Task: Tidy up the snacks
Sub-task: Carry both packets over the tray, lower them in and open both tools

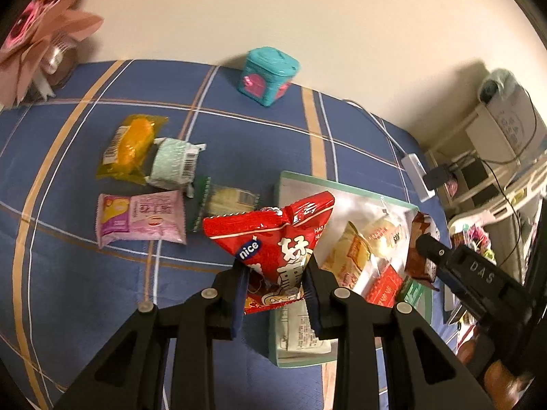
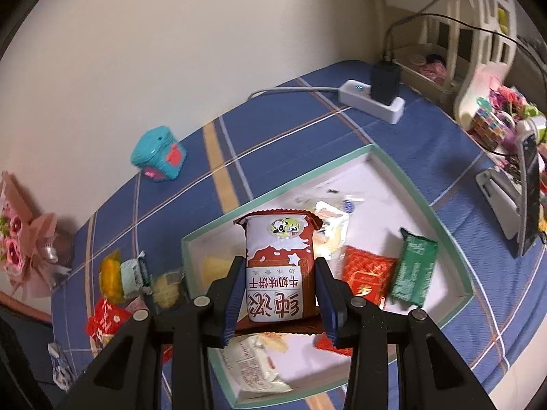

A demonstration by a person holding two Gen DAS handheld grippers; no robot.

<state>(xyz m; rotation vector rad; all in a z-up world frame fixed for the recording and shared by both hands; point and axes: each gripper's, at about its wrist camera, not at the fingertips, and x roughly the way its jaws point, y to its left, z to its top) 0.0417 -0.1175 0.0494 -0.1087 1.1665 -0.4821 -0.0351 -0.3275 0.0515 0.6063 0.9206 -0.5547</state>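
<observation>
Four loose snacks (yellow, mint, pink, pale green) lie left on the blue plaid cloth (image 1: 259,157). I have my left gripper (image 1: 275,282) clamped on a red snack bag (image 1: 273,239) at the green-rimmed tray (image 1: 345,189) edge. My right gripper (image 2: 280,285) pinches a brown-and-white biscuit pack (image 2: 278,266) above the tray.

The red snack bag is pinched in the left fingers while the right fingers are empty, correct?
Not quite. The left gripper does pinch the red snack bag, but the right gripper is not empty: the right wrist view shows it clamping a brown-and-white biscuit pack over the tray.
</observation>
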